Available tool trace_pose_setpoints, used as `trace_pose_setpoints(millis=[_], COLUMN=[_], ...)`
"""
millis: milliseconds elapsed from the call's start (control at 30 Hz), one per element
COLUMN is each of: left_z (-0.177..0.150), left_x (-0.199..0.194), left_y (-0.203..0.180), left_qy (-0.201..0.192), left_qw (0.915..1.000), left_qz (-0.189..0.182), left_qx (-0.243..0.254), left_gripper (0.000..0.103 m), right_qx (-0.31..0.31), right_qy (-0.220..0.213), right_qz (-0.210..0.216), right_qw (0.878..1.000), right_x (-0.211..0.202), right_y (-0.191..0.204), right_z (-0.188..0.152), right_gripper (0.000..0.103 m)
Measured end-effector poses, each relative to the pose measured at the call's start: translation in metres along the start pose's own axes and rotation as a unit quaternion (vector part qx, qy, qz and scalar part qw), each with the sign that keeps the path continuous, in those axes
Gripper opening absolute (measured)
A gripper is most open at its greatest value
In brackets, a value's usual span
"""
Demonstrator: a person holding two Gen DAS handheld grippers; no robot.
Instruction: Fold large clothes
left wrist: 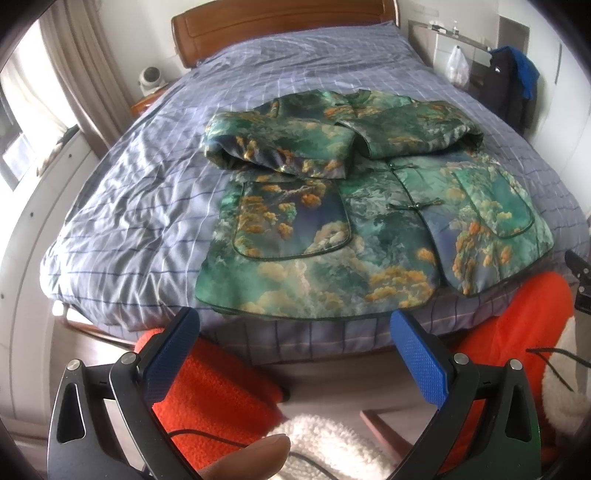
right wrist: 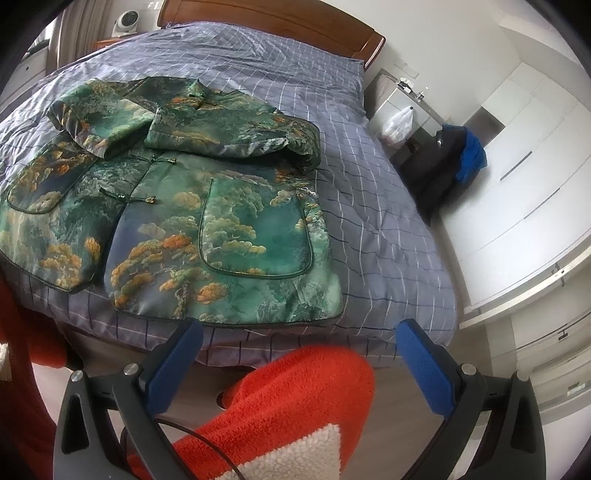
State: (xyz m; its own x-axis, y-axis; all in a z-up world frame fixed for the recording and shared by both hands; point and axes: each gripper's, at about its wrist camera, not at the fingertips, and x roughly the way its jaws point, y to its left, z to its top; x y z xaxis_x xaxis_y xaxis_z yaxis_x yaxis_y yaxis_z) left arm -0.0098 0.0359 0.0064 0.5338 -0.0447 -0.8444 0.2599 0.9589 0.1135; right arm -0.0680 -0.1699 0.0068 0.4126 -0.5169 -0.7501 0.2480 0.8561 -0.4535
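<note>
A green patterned jacket (left wrist: 332, 229) with orange tree prints lies face up on the bed, hem toward me. Both its sleeves are folded across the chest. It also shows in the right wrist view (right wrist: 207, 206). My left gripper (left wrist: 295, 321) is open and empty, held off the foot of the bed just short of the jacket's hem. My right gripper (right wrist: 299, 332) is open and empty too, held below the jacket's right hem corner.
The bed (left wrist: 147, 184) has a blue-grey checked cover and a wooden headboard (left wrist: 280, 26). The person's orange fleece legs (right wrist: 288, 406) are under the grippers. A white cupboard (right wrist: 517, 166) and a dark bag (right wrist: 443, 162) stand to the right. A small fan (left wrist: 149, 79) sits far left.
</note>
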Motion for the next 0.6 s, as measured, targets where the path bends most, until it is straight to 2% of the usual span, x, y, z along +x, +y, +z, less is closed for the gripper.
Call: trace_pose_setpoints(millis=[67,133,167,200,267,300,333,367,400,433,500,600], left_z=[0.000,-0.001,-0.001,-0.002,-0.003,-0.003,-0.004,-0.004,-0.005,-0.006,-0.006,-0.008], left_x=[0.000,0.003,0.005,0.006,0.009,0.010,0.010,0.010,0.010,0.009,0.008,0.006], left_y=[0.000,0.001,0.002,0.002,0.003,0.004,0.005,0.006,0.007,0.007,0.009,0.012], left_qy=[0.001,0.007,0.009,0.011,0.016,0.018,0.019,0.019,0.020,0.021,0.023,0.024], left_qw=[1.0000,1.0000,1.0000,0.9999,0.9999,0.9998,0.9998,0.9997,0.9997,0.9996,0.9995,0.9993], left_qz=[-0.001,-0.001,0.001,0.003,0.003,0.000,-0.001,-0.002,-0.003,-0.002,0.000,0.007], left_qx=[0.000,0.000,-0.001,-0.002,-0.006,-0.008,-0.011,-0.013,-0.016,-0.019,-0.022,-0.027], left_gripper=[0.103,0.103,0.103,0.103,0.103,0.103,0.103,0.103,0.103,0.103,0.103,0.103], right_qx=[-0.003,0.001,0.007,0.018,0.033,0.036,0.033,0.022,0.006,-0.026,-0.083,-0.197], right_qy=[-0.001,-0.020,-0.042,-0.089,-0.177,-0.215,-0.251,-0.257,-0.240,-0.191,-0.128,-0.112], right_qz=[0.001,0.020,0.038,0.066,0.104,0.126,0.166,0.203,0.232,0.267,0.300,0.254], right_qw=[1.000,1.000,0.998,0.994,0.978,0.968,0.953,0.944,0.943,0.944,0.942,0.940], right_x=[0.000,-0.003,-0.008,-0.016,-0.029,-0.031,-0.027,-0.015,0.000,0.027,0.068,0.118], right_y=[0.001,-0.003,-0.006,-0.014,-0.026,-0.031,-0.033,-0.030,-0.022,-0.002,0.037,0.110], right_z=[0.000,0.005,0.010,0.018,0.032,0.040,0.054,0.069,0.086,0.113,0.146,0.179], right_gripper=[0.103,0.103,0.103,0.103,0.103,0.103,0.103,0.103,0.103,0.103,0.103,0.103])
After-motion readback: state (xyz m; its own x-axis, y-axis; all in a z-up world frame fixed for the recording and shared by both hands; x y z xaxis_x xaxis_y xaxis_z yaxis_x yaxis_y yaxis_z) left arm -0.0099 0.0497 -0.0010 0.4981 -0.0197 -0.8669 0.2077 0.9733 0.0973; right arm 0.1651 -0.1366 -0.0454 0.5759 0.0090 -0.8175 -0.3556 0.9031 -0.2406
